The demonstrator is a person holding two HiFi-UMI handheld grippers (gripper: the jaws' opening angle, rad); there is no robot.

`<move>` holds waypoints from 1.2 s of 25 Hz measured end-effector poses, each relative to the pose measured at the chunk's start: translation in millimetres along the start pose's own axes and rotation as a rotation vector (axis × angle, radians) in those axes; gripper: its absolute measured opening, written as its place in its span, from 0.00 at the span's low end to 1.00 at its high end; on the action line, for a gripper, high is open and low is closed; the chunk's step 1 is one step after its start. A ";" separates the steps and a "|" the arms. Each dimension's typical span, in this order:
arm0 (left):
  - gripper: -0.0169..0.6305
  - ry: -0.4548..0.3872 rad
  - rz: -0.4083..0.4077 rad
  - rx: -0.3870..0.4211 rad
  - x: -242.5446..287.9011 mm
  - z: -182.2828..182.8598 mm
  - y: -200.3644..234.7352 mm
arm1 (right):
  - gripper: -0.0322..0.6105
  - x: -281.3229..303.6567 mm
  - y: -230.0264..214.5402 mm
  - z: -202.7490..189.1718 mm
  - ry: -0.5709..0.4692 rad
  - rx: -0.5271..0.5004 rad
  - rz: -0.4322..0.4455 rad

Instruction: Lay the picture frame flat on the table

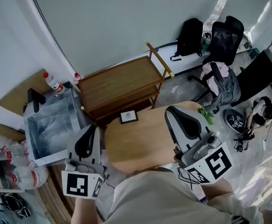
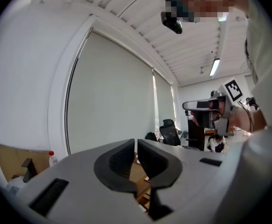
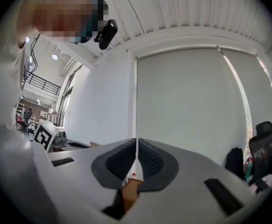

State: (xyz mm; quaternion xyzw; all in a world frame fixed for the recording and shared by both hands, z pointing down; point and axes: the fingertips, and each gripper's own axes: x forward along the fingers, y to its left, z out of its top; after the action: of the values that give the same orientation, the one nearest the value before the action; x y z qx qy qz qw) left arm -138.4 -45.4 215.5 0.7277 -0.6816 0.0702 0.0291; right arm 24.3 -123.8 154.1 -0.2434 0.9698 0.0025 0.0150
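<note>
A small dark picture frame with a white mat stands near the far edge of the round wooden table. My left gripper is held raised at the table's left side, jaws together with nothing between them. My right gripper hovers over the table's right part, also shut and empty. Both point up and away from the frame, well short of it. In the left gripper view the closed gripper faces a window blind, and the right gripper view shows its closed gripper against the same wall. The frame does not show in either gripper view.
A wooden cabinet stands just behind the table. Left of it is a clear plastic bin with bottles near it. Black office chairs, a backpack and a person crouching occupy the right side.
</note>
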 end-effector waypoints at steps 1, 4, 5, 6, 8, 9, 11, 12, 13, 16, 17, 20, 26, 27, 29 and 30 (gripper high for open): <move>0.06 -0.011 0.005 0.017 -5.8 3.0 -5.3 | 0.06 -4.7 3.0 3.1 -0.004 -0.003 0.002; 0.06 -0.015 0.013 0.063 -18.4 3.8 -18.4 | 0.06 -17.6 12.1 5.6 -0.005 0.006 0.018; 0.06 -0.006 0.010 0.070 -20.3 1.4 -21.5 | 0.06 -21.3 15.3 4.1 0.002 0.010 0.026; 0.06 0.003 0.007 0.069 -21.6 -1.2 -23.8 | 0.06 -24.5 18.8 1.4 0.011 0.015 0.035; 0.06 0.009 0.004 0.058 -23.8 -4.1 -26.7 | 0.06 -30.0 25.8 -5.8 0.036 0.026 0.054; 0.06 0.009 0.007 0.054 -25.1 -4.9 -27.8 | 0.06 -32.6 28.8 -10.1 0.049 0.030 0.060; 0.06 0.008 0.021 0.046 -27.3 -7.1 -30.8 | 0.05 -38.2 31.6 -18.4 0.065 0.030 0.058; 0.06 0.011 0.028 0.038 -27.6 -8.8 -32.5 | 0.05 -41.3 31.1 -21.5 0.067 0.026 0.050; 0.06 0.016 0.034 0.027 -27.5 -10.5 -34.0 | 0.05 -44.1 30.0 -23.9 0.067 0.022 0.041; 0.06 0.023 0.035 0.015 -26.3 -12.3 -38.2 | 0.05 -48.0 29.8 -28.1 0.069 0.031 0.043; 0.06 0.023 0.032 0.021 -26.2 -11.9 -39.9 | 0.05 -48.8 30.7 -28.5 0.070 0.034 0.049; 0.06 0.025 0.031 0.033 -26.9 -9.8 -44.4 | 0.05 -51.3 30.9 -29.7 0.083 0.009 0.048; 0.06 0.030 0.017 0.047 -29.8 -6.9 -54.8 | 0.05 -55.4 30.5 -29.6 0.085 -0.013 0.036; 0.06 0.033 0.015 0.050 -30.7 -6.0 -55.9 | 0.05 -55.4 30.9 -29.5 0.085 -0.012 0.038; 0.06 0.037 0.017 0.053 -32.5 -3.0 -57.0 | 0.05 -54.9 31.4 -28.8 0.084 -0.012 0.040; 0.06 0.038 0.017 0.054 -33.4 -1.8 -57.3 | 0.05 -54.5 31.4 -28.5 0.084 -0.012 0.040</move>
State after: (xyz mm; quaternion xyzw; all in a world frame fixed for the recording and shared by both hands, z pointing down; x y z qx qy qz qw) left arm -83.4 -8.3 215.6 0.7208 -0.6851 0.1026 0.0219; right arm 56.8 -70.8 184.2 -0.2237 0.9743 -0.0014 -0.0273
